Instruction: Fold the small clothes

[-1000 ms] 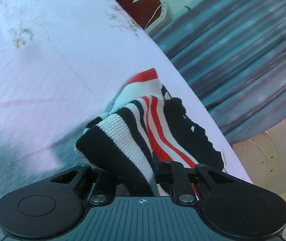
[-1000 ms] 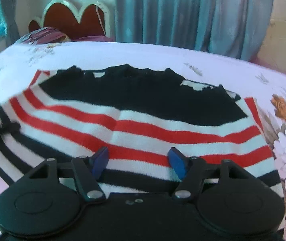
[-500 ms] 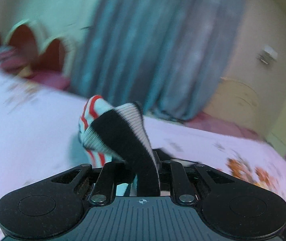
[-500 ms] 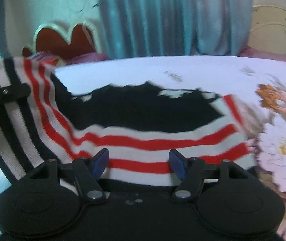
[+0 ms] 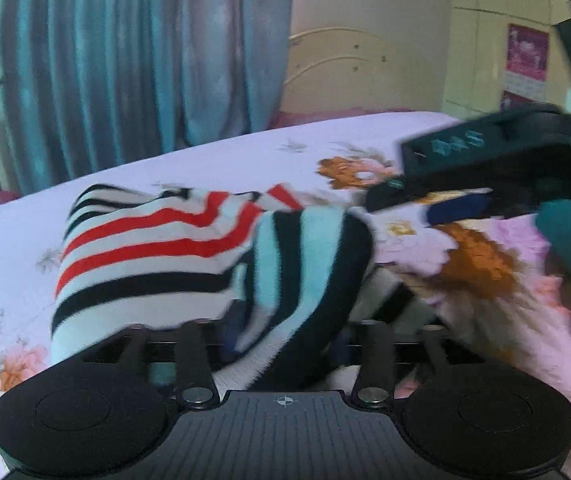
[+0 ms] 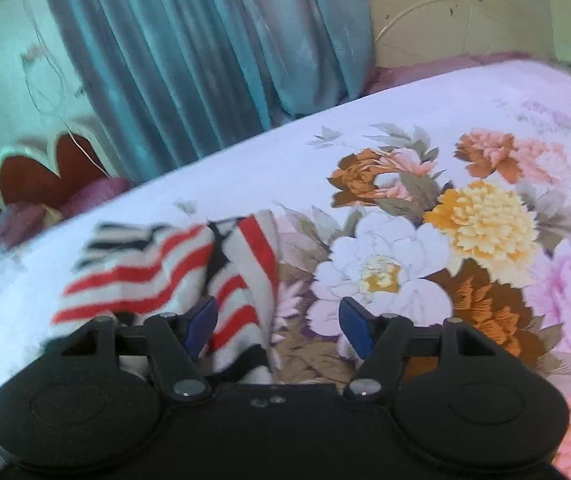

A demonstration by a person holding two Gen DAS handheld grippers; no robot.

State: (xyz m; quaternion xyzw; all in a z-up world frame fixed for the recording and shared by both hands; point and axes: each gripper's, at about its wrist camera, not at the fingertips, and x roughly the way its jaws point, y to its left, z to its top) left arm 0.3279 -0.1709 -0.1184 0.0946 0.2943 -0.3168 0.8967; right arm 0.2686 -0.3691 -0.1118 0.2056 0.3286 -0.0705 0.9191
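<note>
A small knit sweater (image 5: 153, 248) with black, white and red stripes lies bunched on the floral bedsheet (image 5: 245, 152). One striped fold (image 5: 309, 264) is draped over it toward me and hangs down between the jaws of my left gripper (image 5: 285, 336). Those jaws are opening, and the pads stand apart from the cloth. My right gripper (image 6: 279, 324) is open over the flower print. The sweater (image 6: 145, 276) has its right edge by that gripper's left pad (image 6: 201, 320), loose. In the left wrist view, the right gripper (image 5: 417, 204) hovers blurred at the right.
Blue curtains (image 6: 205, 60) hang behind the bed. A cream headboard (image 6: 445, 12) stands at the back right and a red scalloped board (image 6: 45, 168) at the back left, with a pink pillow (image 6: 85, 196) beside it. Printed sheet stretches to the right of the sweater.
My left gripper carried the striped fold up and across onto the sweater while rolling, then its jaws spread and the fold slackened. My right gripper slid right, off the sweater onto the flower print.
</note>
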